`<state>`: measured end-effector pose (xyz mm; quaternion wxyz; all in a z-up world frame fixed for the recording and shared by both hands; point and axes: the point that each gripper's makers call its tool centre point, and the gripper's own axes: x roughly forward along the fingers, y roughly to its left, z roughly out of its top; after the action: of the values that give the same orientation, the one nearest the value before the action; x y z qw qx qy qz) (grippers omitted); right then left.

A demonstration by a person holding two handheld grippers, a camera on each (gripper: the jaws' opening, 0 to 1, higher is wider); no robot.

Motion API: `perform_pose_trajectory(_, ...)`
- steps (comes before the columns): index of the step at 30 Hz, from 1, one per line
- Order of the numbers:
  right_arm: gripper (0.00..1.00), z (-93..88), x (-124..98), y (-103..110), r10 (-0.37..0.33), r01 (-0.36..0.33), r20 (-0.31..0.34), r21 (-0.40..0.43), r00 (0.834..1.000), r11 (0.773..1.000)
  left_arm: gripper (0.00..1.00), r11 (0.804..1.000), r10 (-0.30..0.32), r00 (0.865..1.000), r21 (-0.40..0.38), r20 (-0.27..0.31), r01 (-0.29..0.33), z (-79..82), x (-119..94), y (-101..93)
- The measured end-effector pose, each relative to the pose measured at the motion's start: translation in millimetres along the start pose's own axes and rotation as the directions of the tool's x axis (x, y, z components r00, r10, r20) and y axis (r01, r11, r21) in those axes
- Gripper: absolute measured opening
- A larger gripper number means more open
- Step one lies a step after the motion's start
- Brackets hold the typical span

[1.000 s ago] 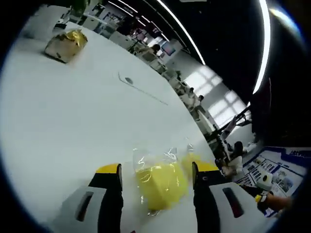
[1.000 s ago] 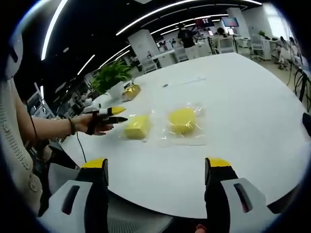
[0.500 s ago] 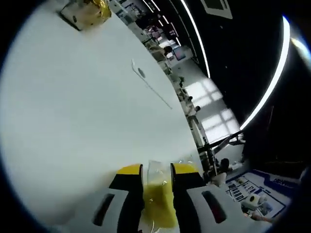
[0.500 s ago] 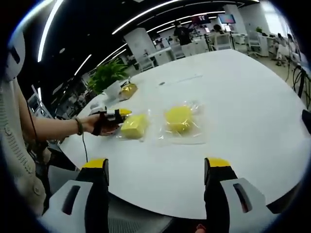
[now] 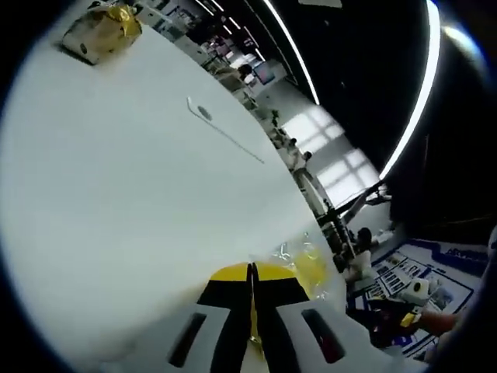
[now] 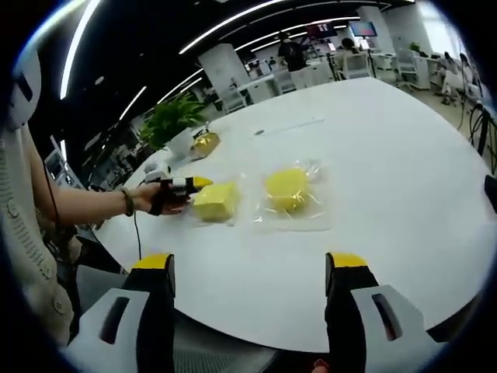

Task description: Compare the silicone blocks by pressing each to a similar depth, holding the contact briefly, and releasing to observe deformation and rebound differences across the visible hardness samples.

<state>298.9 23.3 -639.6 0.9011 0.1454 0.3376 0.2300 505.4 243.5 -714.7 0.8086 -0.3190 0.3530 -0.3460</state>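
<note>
Two yellow silicone blocks in clear bags lie on the white table [image 6: 404, 179]: a square one [image 6: 217, 201] and a round one [image 6: 288, 189] to its right. The left gripper [image 6: 196, 183], held in a person's hand, meets the square block's left edge. In the left gripper view its jaws [image 5: 251, 272] are closed together, and only a thin yellow sliver of the block [image 5: 253, 337] shows between them. The bagged round block [image 5: 311, 266] lies just beyond on the right. My right gripper [image 6: 250, 264] stands open near the table's front edge, well short of both blocks, with nothing between its fingers.
A gold-wrapped object [image 6: 206, 142] [image 5: 101, 35] and a potted plant [image 6: 175, 116] stand at the table's far left side. A thin line with a small disc [image 5: 221, 132] lies further along the table. The person's forearm [image 6: 85, 206] reaches in from the left. People and desks fill the background.
The left gripper's jaws went from wide open around the square block to closed together on it. The right gripper has stayed open and almost still.
</note>
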Motion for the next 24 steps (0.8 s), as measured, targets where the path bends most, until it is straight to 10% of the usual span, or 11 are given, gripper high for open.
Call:
perform_pose_trajectory(12, 0.73, 3.0, 1.6, 7.5, 0.029, -0.028, 0.015, -0.016, 0.999, 0.999, 0.0, 0.969, 0.046, 0.998, 0.243, -0.035, -0.037, 10.6, -5.3, -36.1)
perform_pose_trajectory(24, 0.73, 15.3, -3.4, 22.5, 0.072, -0.069, 0.065, -0.052, 0.995, 0.996, 0.0, 0.939, -0.025, 0.999, 0.343, -0.038, 0.037, 10.3, -16.2, -113.7)
